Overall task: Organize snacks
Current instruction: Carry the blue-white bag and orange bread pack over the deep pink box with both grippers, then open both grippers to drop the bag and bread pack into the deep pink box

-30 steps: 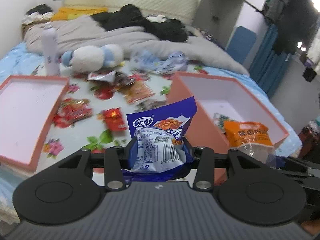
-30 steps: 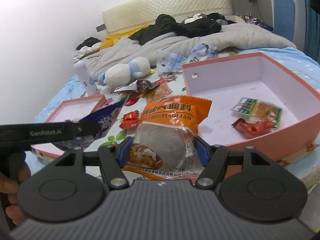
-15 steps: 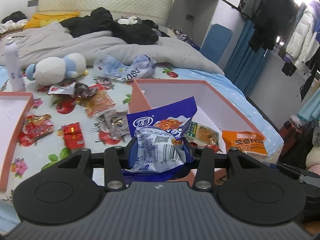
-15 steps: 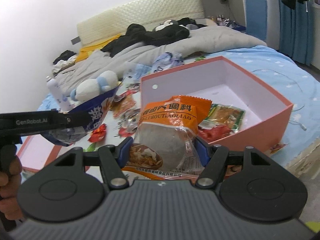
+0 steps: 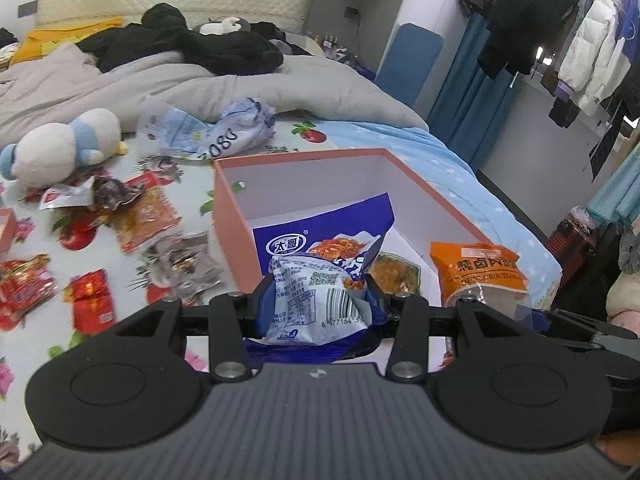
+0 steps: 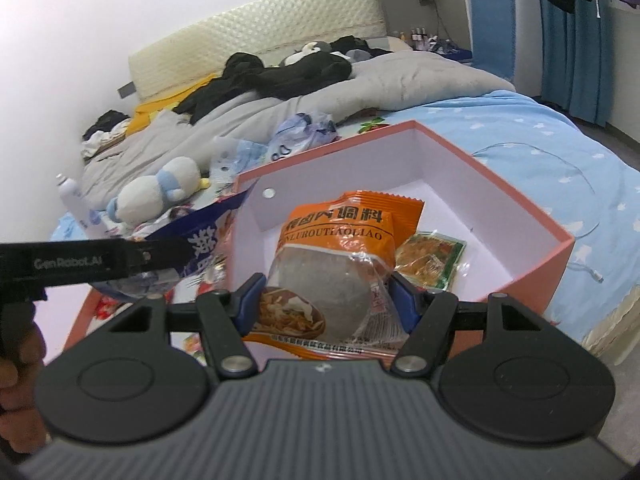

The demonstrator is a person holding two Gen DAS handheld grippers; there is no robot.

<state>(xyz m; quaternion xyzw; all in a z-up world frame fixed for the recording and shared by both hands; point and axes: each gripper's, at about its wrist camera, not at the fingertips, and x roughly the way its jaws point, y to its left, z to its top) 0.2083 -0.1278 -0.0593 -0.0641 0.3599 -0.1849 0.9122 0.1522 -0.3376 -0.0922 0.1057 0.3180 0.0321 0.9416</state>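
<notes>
Bed (image 5: 460,160): pink box (image 5: 228,200) rim near edge, maybe.

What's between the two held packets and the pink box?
Nothing visible. The blue foil snack packet and orange seasoning packet hang over the open pink cardboard box; only a green-edged packet lies on its floor.

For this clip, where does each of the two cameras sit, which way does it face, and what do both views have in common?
Left wrist: on the left gripper, facing along its fingers over the pink box; it grips a blue snack packet.
Right wrist: on the right gripper, facing the same box; it grips an orange seasoning packet; the person's hand shows at left.
Shared: the box, both packets, the plush toy.
</notes>
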